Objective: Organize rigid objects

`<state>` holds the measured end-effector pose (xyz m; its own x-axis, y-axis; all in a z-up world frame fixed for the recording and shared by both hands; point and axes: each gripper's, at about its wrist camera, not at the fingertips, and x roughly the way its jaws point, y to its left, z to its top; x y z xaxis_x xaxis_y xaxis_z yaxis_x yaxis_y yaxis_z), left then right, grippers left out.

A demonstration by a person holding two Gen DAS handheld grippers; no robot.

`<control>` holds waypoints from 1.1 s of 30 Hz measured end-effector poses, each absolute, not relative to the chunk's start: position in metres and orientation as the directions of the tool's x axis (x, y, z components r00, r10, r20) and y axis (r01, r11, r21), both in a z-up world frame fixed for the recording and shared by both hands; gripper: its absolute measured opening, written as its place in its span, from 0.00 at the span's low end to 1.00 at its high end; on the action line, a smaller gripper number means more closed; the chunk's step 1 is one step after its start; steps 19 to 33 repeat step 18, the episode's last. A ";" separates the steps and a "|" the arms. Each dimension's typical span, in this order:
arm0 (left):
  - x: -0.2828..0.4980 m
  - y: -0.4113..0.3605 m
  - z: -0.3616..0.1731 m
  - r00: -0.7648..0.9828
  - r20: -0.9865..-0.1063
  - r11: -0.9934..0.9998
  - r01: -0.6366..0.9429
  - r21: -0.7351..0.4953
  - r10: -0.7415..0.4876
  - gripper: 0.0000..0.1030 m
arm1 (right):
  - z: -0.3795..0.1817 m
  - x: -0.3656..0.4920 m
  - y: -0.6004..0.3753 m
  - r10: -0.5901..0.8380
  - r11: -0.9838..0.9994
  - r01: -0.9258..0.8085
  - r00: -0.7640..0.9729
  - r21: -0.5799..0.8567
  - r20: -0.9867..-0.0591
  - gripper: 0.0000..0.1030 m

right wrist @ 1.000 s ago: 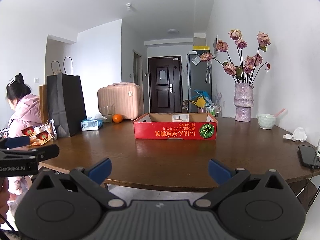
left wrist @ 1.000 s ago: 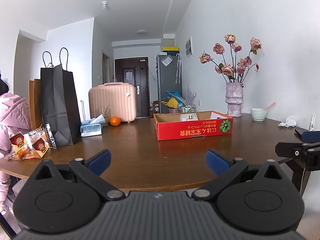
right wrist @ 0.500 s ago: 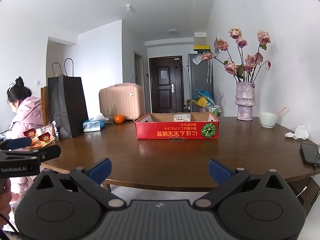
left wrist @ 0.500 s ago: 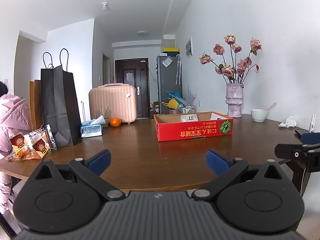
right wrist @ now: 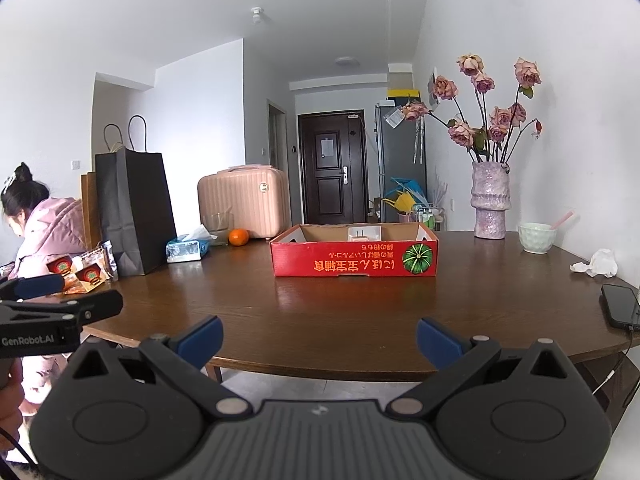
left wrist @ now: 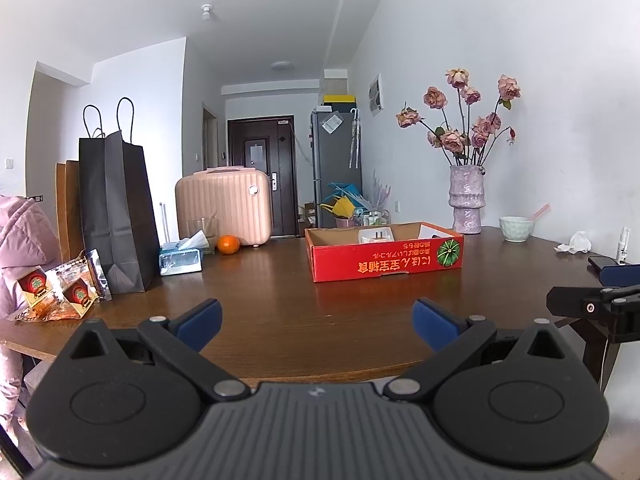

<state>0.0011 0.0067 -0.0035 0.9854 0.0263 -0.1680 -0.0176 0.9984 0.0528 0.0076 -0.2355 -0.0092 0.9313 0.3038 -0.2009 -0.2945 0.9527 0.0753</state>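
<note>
A shallow red cardboard box [left wrist: 386, 262] [right wrist: 354, 259] stands open on the dark wooden table [left wrist: 304, 320] [right wrist: 360, 312], with a small white object [left wrist: 376, 235] [right wrist: 363, 234] inside at the back. My left gripper [left wrist: 316, 322] is open and empty, held at the table's near edge. My right gripper [right wrist: 319, 338] is open and empty, also at the near edge. Each gripper shows from the side in the other's view: the right one [left wrist: 592, 304], the left one [right wrist: 52, 312].
At the left stand a black paper bag [left wrist: 114, 216], snack packets [left wrist: 60, 288], a tissue pack [left wrist: 181, 258], a glass [left wrist: 203, 232], an orange [left wrist: 228, 244] and a pink case [left wrist: 224, 204]. At the right are a vase of roses [right wrist: 490, 204], a bowl [right wrist: 537, 237], crumpled tissue [right wrist: 600, 264] and a phone [right wrist: 622, 306]. A person in pink [right wrist: 40, 228] sits at the far left.
Both grippers have drifted slightly; the view shifts a little and the box looks a touch nearer. Both stay open and empty.
</note>
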 end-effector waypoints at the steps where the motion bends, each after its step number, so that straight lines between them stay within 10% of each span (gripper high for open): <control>1: 0.001 0.007 -0.004 0.986 -0.167 0.998 -0.018 0.053 0.026 1.00 | -0.009 0.007 -0.235 0.303 0.953 -0.293 0.932 0.076 -0.200 1.00; 33: 0.001 0.007 -0.006 0.986 -0.169 0.999 0.002 0.053 0.007 1.00 | -0.010 0.006 -0.232 0.317 0.948 -0.310 0.929 0.067 -0.193 1.00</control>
